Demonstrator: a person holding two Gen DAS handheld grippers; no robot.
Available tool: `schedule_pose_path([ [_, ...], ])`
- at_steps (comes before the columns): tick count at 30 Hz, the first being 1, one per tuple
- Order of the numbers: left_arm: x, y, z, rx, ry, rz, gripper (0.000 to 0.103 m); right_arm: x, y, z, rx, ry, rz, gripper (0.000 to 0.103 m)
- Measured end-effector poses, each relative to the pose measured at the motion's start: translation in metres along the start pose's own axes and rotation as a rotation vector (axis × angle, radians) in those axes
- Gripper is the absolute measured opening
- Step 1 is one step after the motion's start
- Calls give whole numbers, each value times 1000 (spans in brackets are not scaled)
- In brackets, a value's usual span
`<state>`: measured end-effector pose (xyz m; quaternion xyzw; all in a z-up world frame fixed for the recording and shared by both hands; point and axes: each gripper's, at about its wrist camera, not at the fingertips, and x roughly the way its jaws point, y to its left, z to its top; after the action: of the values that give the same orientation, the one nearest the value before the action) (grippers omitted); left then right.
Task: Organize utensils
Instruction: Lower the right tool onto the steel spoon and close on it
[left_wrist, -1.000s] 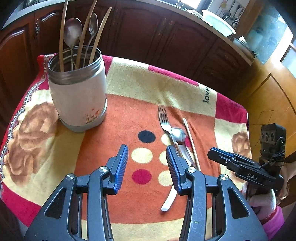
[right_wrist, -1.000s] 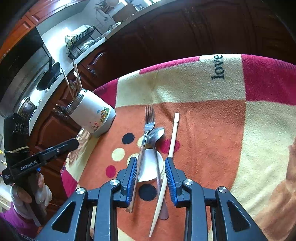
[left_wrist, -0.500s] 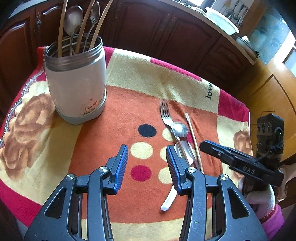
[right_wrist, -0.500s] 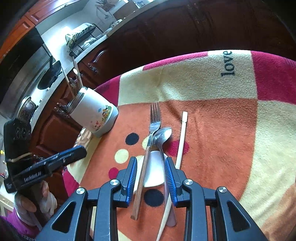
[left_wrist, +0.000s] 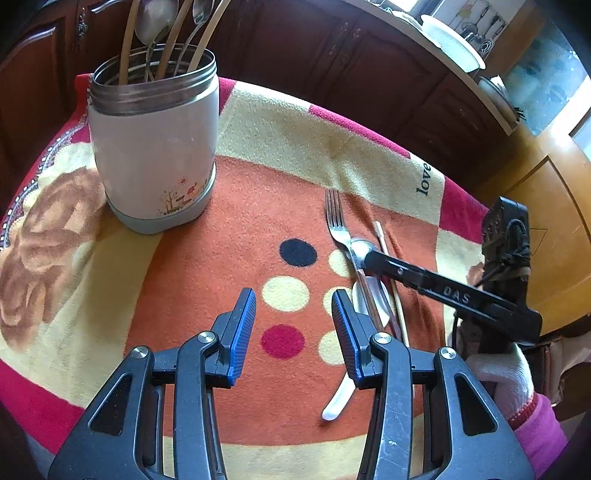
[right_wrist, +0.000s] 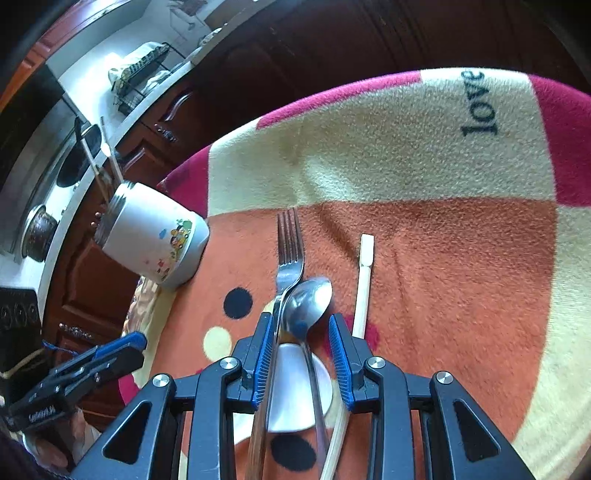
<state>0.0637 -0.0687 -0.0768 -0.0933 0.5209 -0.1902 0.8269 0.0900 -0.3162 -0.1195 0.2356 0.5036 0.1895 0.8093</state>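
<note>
A fork (right_wrist: 290, 251), a metal spoon (right_wrist: 308, 306), a white ceramic spoon (right_wrist: 295, 387) and one pale chopstick (right_wrist: 364, 280) lie close together on the patterned cloth. My right gripper (right_wrist: 300, 325) is low over them and open; the metal spoon's neck and the fork's handle lie between its pads, untouched. In the left wrist view its tip (left_wrist: 369, 258) reaches the metal spoon's bowl (left_wrist: 360, 245). My left gripper (left_wrist: 293, 306) hovers open over the dotted part of the cloth with nothing in it. A white canister (left_wrist: 155, 147) at far left holds wooden sticks and spoons.
The cloth (left_wrist: 280, 140) covers a small table whose edges fall away on all sides. Dark wooden cabinets (left_wrist: 332, 55) stand behind it. A gloved hand (left_wrist: 498, 373) with a pink sleeve holds the right gripper near the table's right edge.
My right gripper has moved forward and down, so the spoon's neck and the fork's handle now lie between its fingers. The left gripper has hardly moved.
</note>
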Motion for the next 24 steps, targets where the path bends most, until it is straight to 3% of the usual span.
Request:
schedule_pose_path([
  [4,2,0,0,-1,6,0,42,1,-5,2,31,-26,33,15],
  [10,3,1,0,-7,7,-1,42,-16,3,-4,-15,-74,43,2],
  [16,3,-1,1,-16,7,-16,42,-62,3,-9,-46,-156,35,1],
  [24,5,-9,-1,-4,19,-26,42,-75,-9,-17,-58,-119,-33,3],
])
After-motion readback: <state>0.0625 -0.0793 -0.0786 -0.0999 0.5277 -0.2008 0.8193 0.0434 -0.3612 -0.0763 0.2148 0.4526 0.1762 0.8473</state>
